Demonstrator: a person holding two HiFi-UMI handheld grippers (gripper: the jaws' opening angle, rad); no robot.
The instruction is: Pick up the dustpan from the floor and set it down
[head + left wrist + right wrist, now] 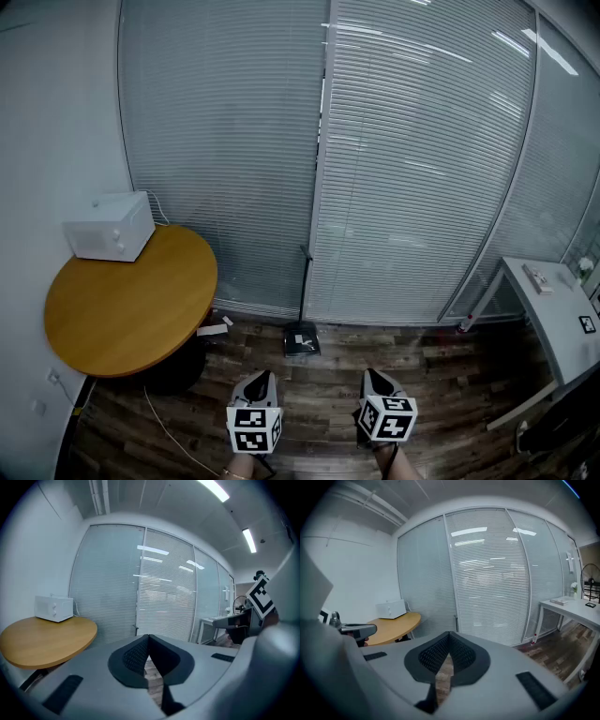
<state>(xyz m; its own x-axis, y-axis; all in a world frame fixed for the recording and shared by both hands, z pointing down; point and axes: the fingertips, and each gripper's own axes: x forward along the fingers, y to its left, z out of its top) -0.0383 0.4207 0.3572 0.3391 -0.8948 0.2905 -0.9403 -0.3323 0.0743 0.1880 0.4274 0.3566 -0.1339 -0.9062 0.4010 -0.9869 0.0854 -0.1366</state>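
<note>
Holding the left tool (262, 379) and right tool (374, 378) closed and empty, we see the dustpan (301, 340) on the floor (441, 375) ahead between them, its handle (305, 281) upright, nearer the left one.

My left gripper (265, 377) and right gripper (372, 375): grey shells (220, 681), black dimpled pads (433, 654), 1 black-white marker cube (254, 428) each at 6 o'clock.

dustpan (301, 340) too small for detail, white desk (561, 323) cut off at right edge, its items (541, 278) unidentifiable
</note>
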